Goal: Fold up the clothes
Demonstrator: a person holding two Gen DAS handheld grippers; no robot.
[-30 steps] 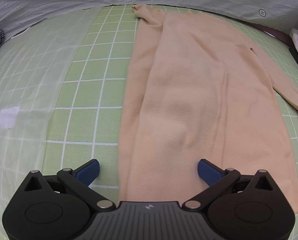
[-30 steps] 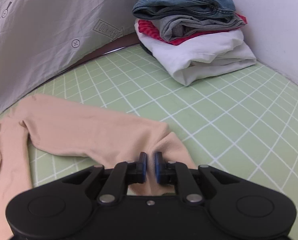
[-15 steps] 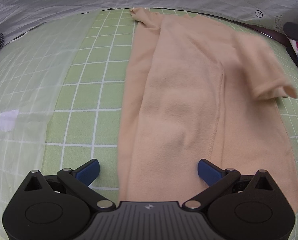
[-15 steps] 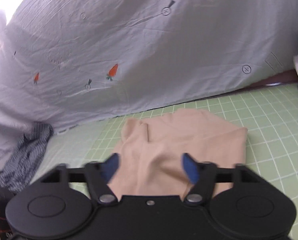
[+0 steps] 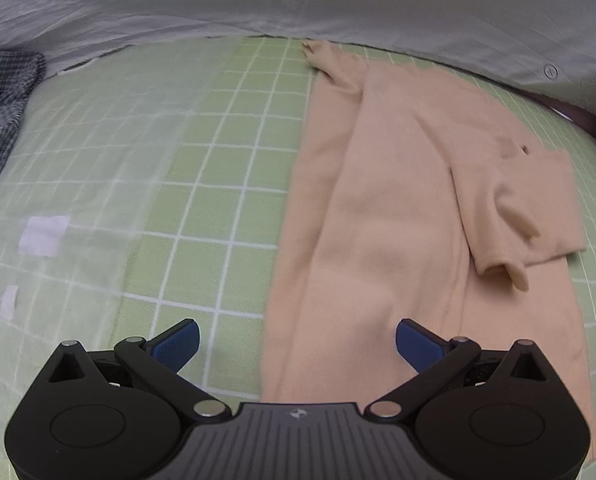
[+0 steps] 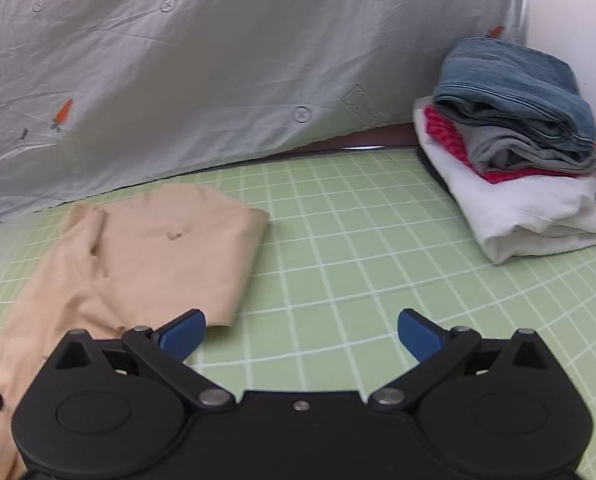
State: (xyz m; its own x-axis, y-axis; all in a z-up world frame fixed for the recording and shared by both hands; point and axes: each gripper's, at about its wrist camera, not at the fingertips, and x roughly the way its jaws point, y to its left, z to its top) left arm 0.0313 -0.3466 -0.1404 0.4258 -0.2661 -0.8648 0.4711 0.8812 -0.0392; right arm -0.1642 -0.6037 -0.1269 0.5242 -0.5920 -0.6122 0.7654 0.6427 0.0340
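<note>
So the peach long-sleeved knit top (image 5: pixel 381 216) lies lengthwise on the green gridded mat (image 5: pixel 226 184), right sleeve folded in; lengthwise folds remain. Left gripper (image 5: pixel 297 342) and right gripper (image 6: pixel 301 334) hover spread, empty. Folded clothes stack (image 6: pixel 513 148) far right.

Peach garment (image 5: pixel 381 216) flat on green grid mat (image 5: pixel 226 184), sleeve seemingly folded inward, left gripper (image 5: pixel 296 343) fingers (image 5: pixel 176 343) spread
</note>
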